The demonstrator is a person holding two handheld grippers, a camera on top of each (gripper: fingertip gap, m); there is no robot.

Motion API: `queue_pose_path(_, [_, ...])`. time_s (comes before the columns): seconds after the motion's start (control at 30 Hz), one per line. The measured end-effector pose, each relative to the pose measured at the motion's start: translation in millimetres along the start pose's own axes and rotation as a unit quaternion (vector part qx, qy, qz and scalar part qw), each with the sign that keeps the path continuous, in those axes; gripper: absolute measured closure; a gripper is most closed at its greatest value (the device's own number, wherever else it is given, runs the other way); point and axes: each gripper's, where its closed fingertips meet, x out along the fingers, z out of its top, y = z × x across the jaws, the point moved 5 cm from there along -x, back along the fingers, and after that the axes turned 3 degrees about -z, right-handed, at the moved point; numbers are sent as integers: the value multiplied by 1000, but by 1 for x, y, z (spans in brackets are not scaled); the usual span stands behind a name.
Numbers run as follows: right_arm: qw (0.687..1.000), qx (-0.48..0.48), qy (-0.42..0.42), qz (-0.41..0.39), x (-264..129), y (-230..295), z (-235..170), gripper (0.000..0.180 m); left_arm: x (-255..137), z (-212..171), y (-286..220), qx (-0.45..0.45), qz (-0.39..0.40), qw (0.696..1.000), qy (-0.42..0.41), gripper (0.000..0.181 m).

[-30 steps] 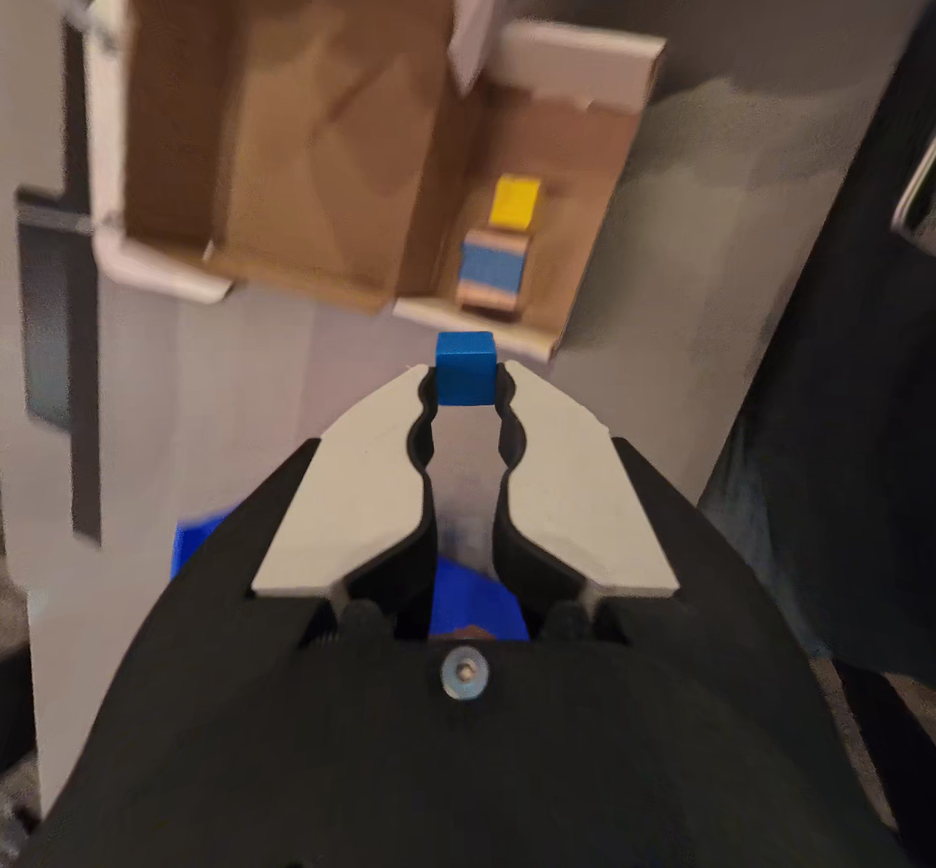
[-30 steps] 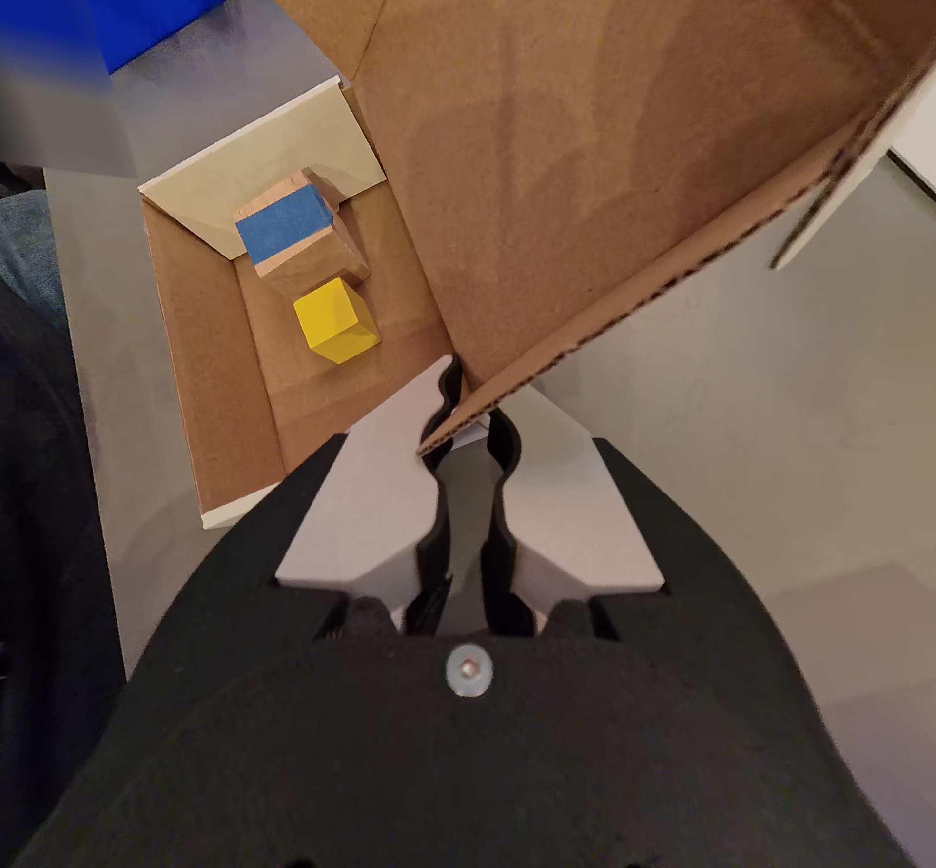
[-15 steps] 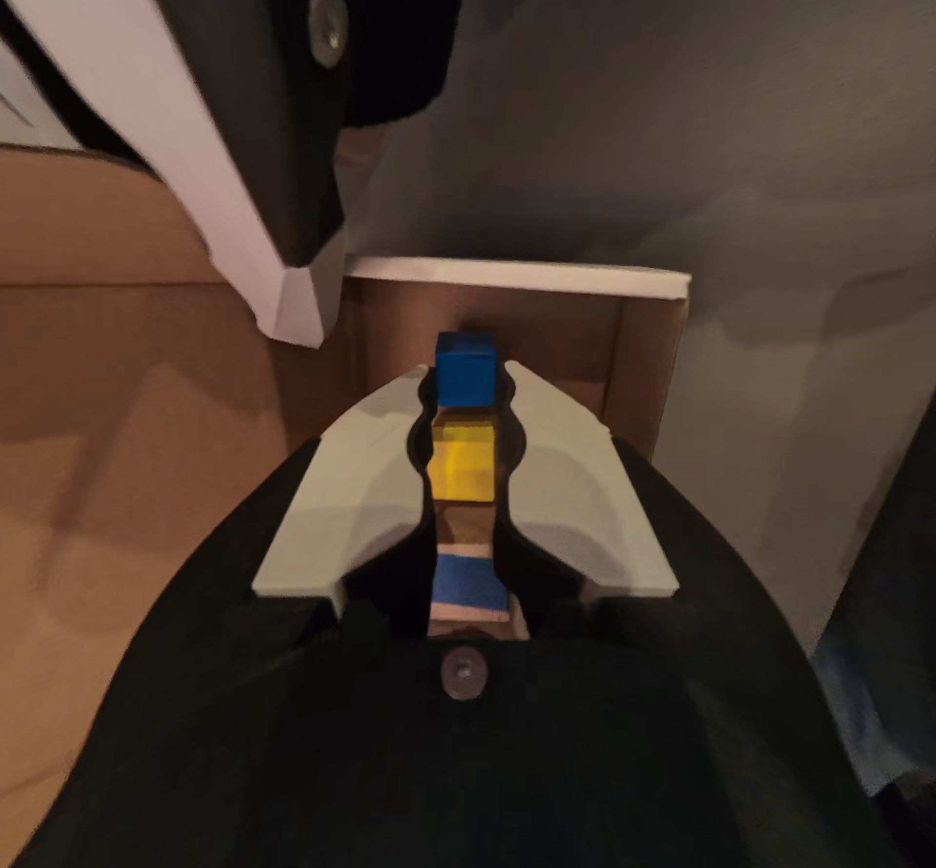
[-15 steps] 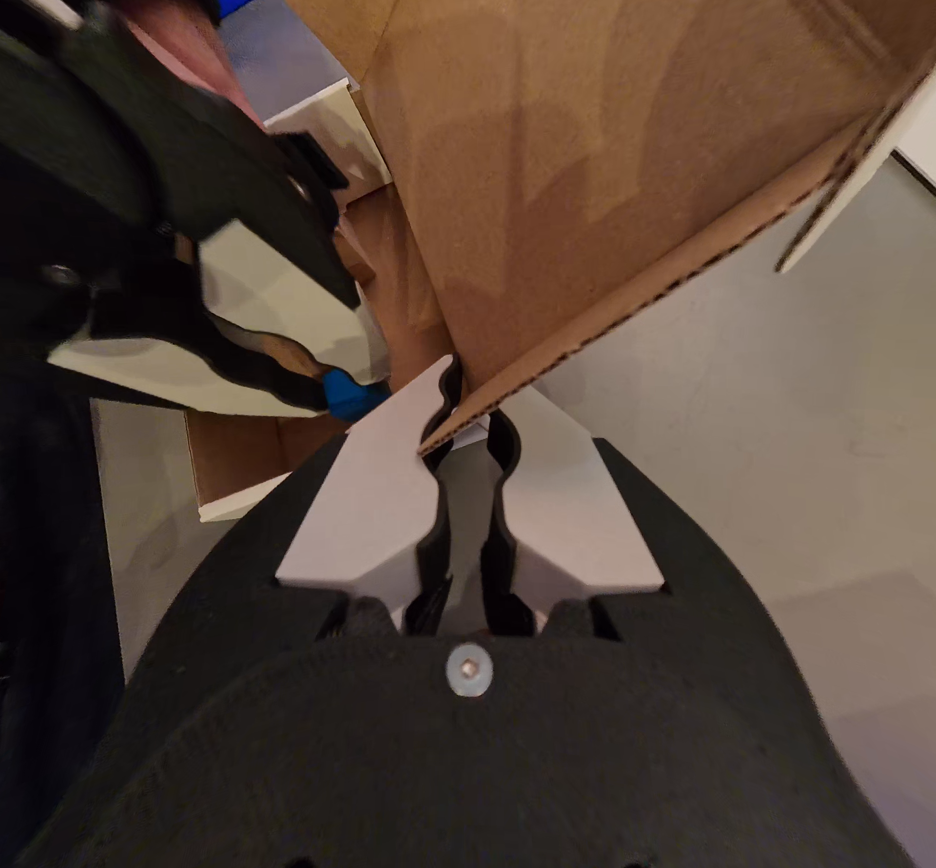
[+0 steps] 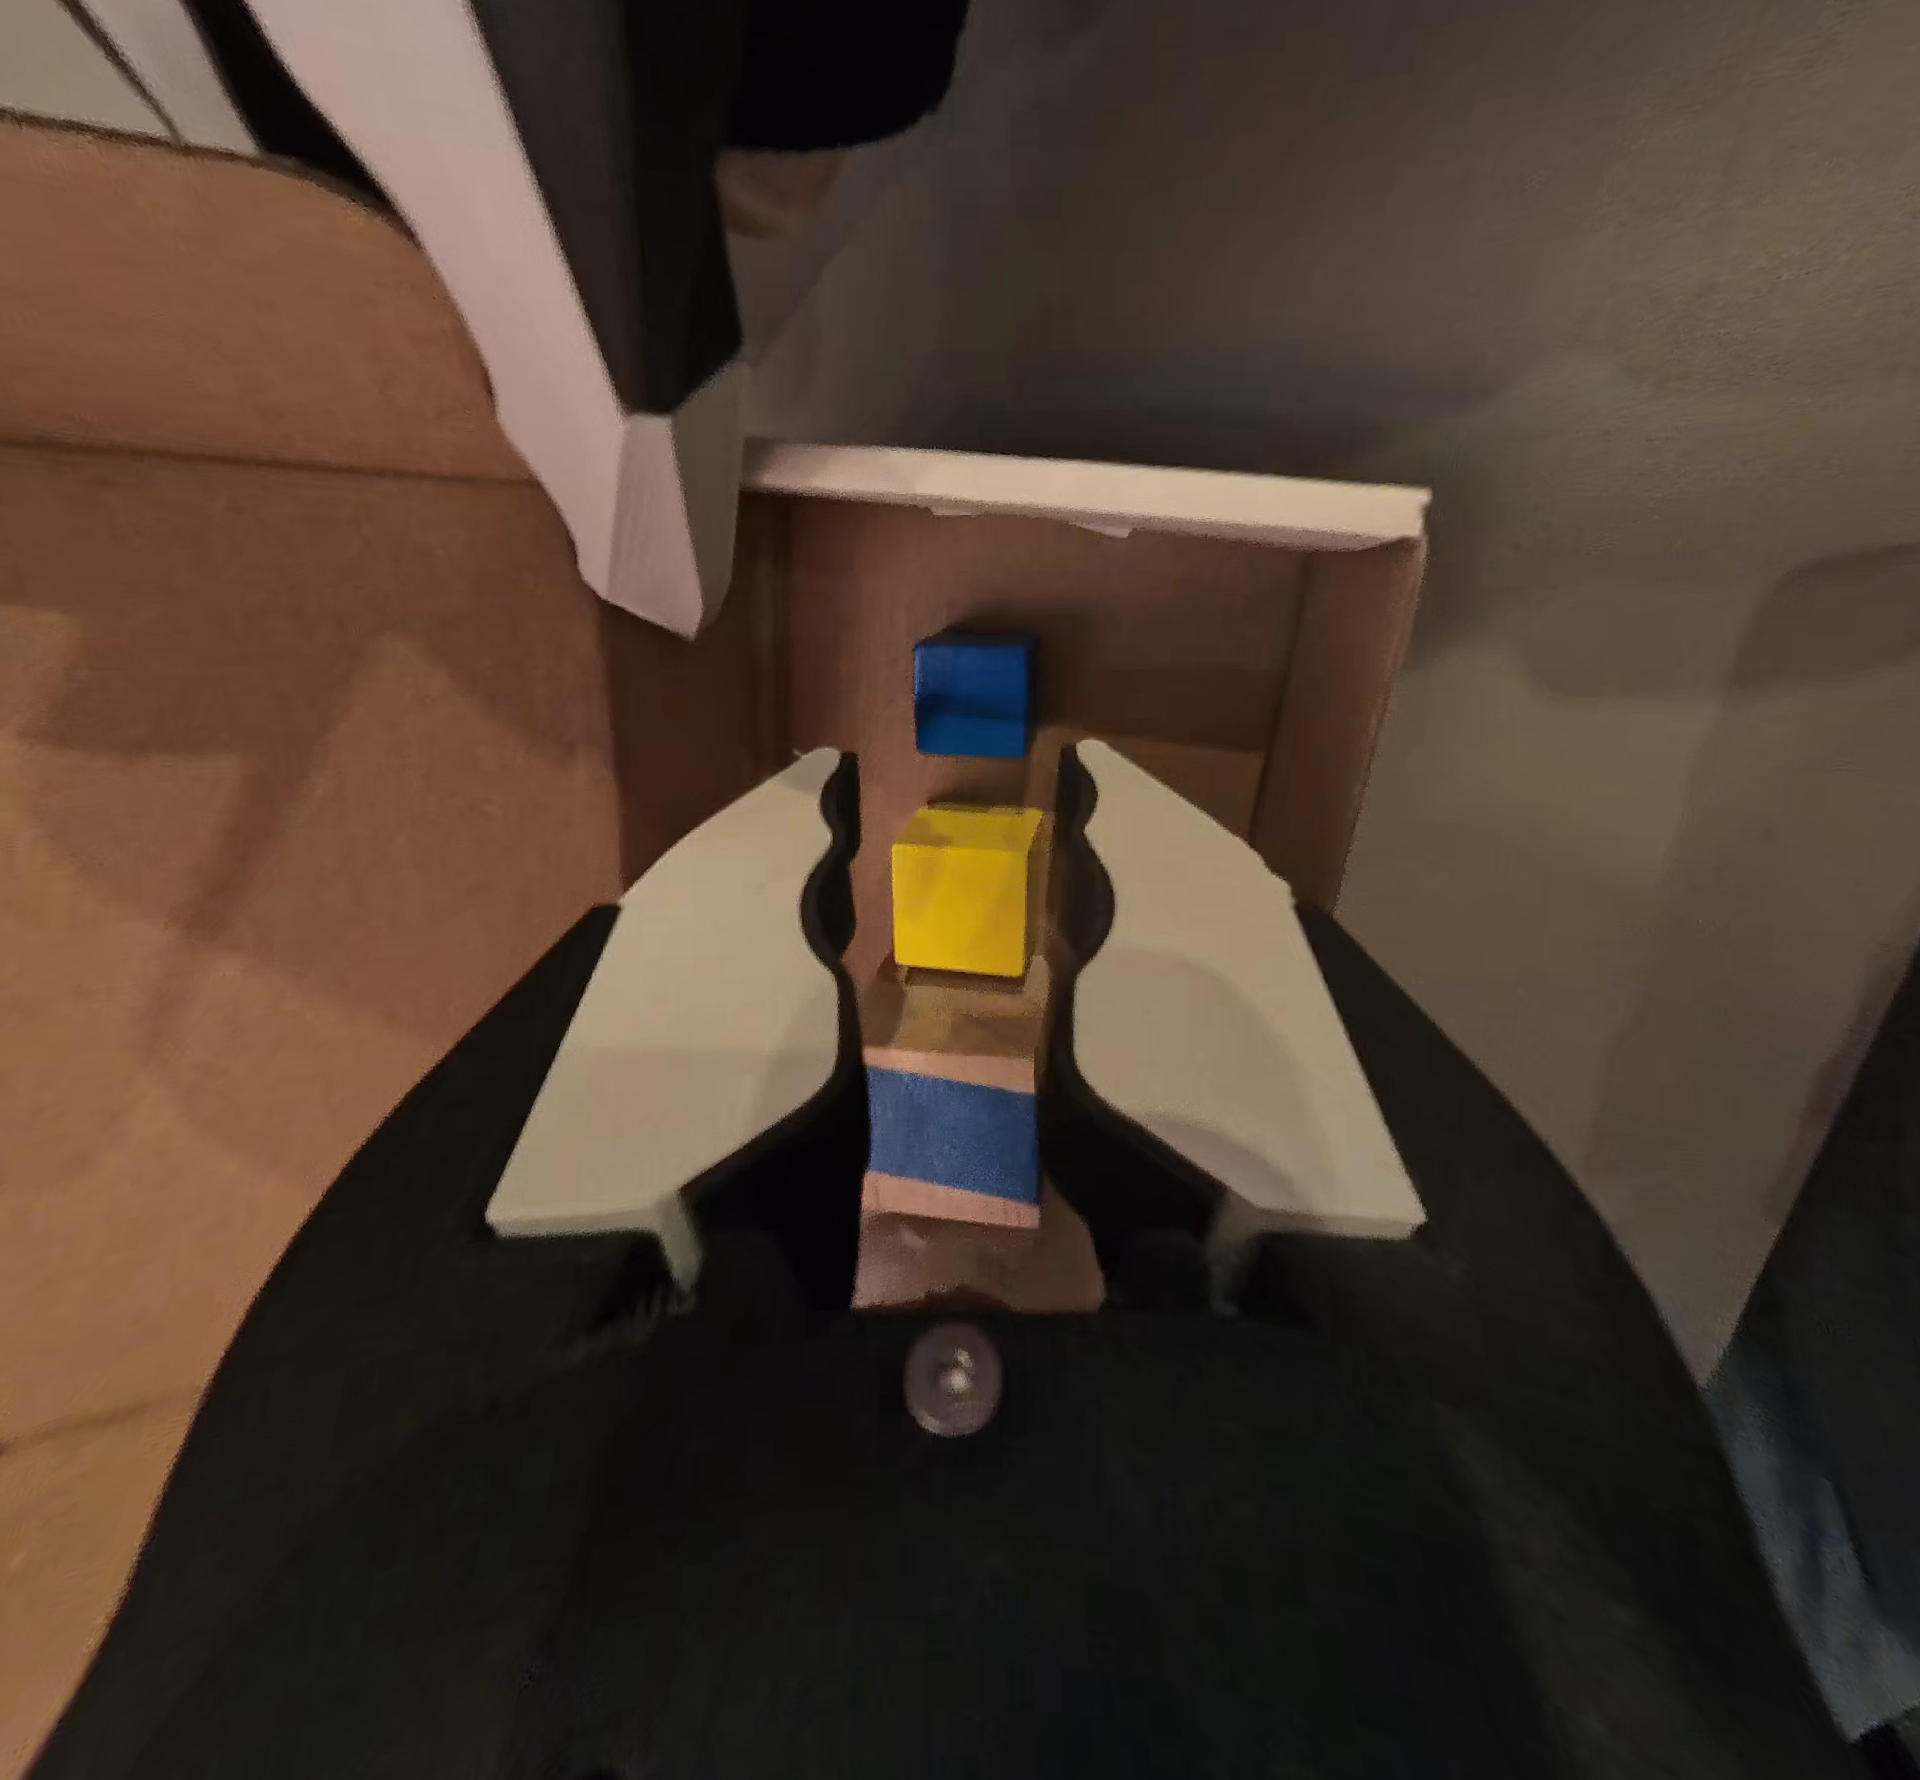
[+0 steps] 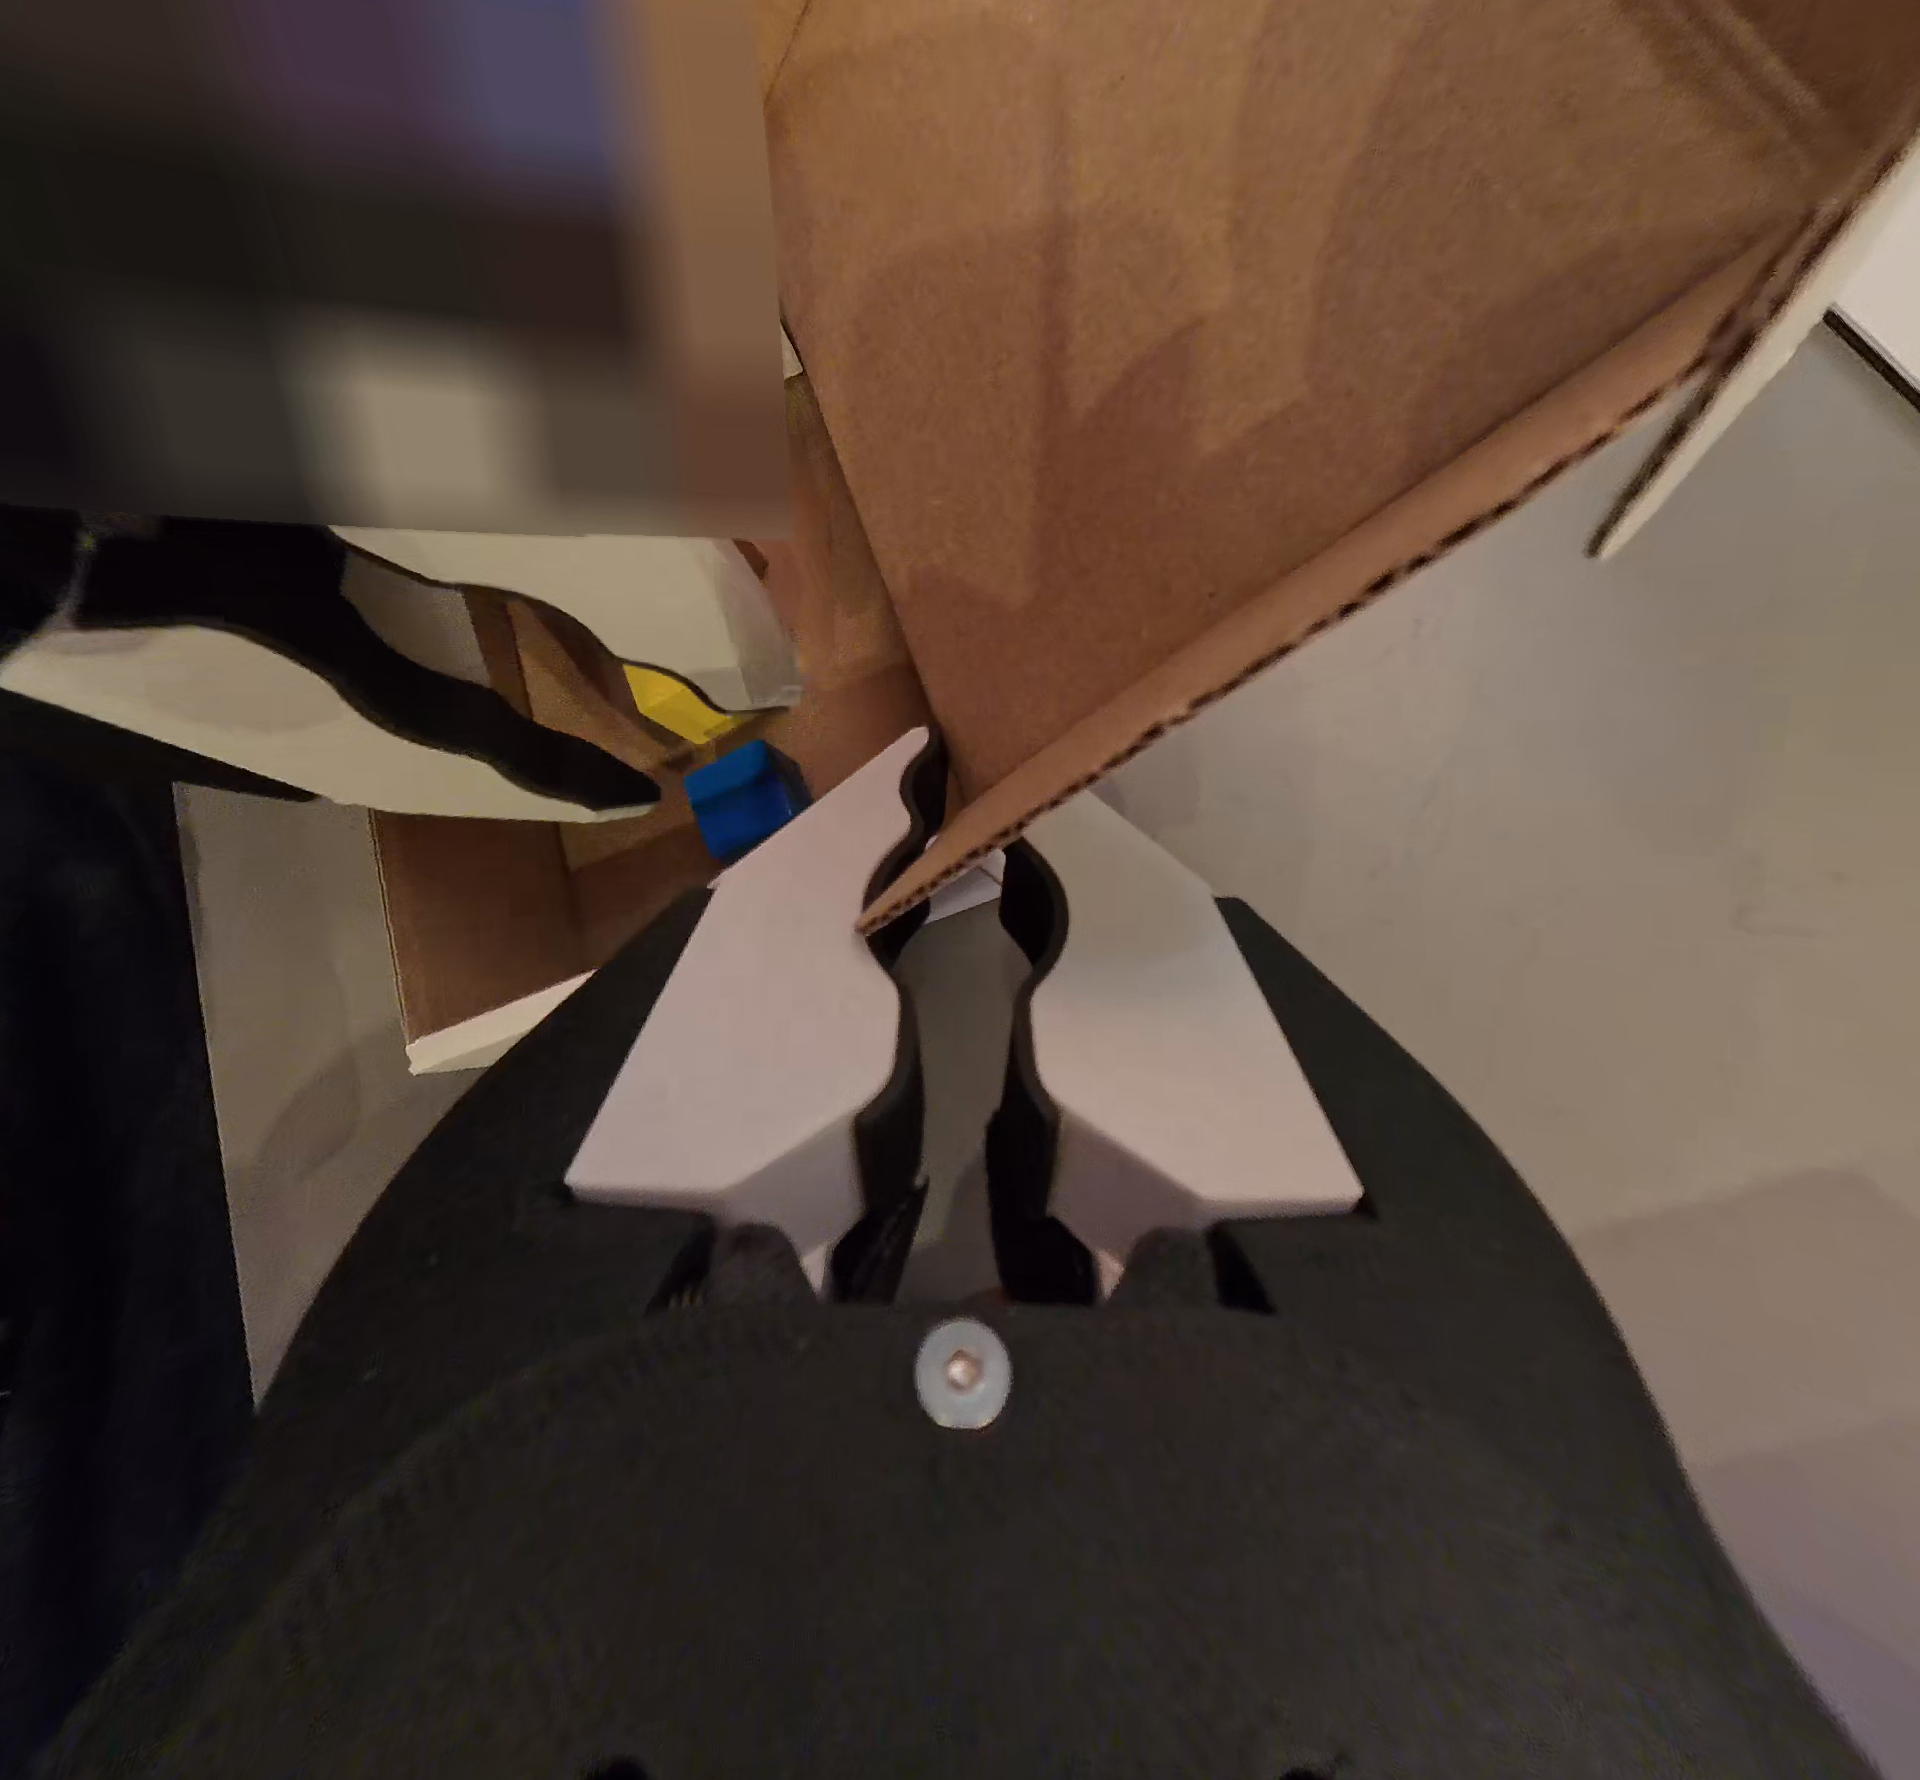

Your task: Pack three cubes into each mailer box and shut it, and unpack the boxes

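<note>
Mailer box (image 5: 1340,722) open on grey worktop (image 5: 1558,296), brown inside, white outside. Three cubes on its floor in a row: blue cube (image 5: 971,696) nearest the far wall, yellow cube (image 5: 964,889) next, wooden cube with blue face (image 5: 951,1148) closest. Left gripper (image 5: 958,774) above them, fingers (image 5: 707,982) spread apart, holding nothing. Right gripper (image 6: 961,831) pinching the lid's (image 6: 1247,276) corrugated edge, lid held raised over the box.

mailer box (image 5: 260,795): matt corrugated cardboard | yellow cube (image 5: 964,889): painted, probably wood
</note>
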Motion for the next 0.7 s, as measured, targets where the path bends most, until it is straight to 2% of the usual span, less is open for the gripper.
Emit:
queue_pose_path(0.23, [1000, -1, -7, 0, -1, 1, 3, 175, -27, -8, 1, -24, 44, 998, -23, 138])
queue_pose_path(0.37, [1000, 3, -9, 8, -4, 2, 3, 172, -78, -29, 12, -104, 94, 981, -131, 136])
queue_pose_path(0.47, [999, 29, -15, 31, -6, 2, 4, 150, -116, -60, 31, -214, 130, 939, -236, 140])
queue_pose_path(0.53, [998, 36, -31, 46, -10, 3, 6, 145, -128, -81, 46, -287, 141, 903, -286, 143])
queue_pose_path(0.6, [995, 48, -53, 63, -16, 4, 9, 136, -128, -95, 59, -335, 147, 874, -321, 144])
queue_pose_path(0.7, [985, 89, -108, 99, -28, 6, 17, 129, -115, -105, 70, -395, 98, 832, -378, 141])
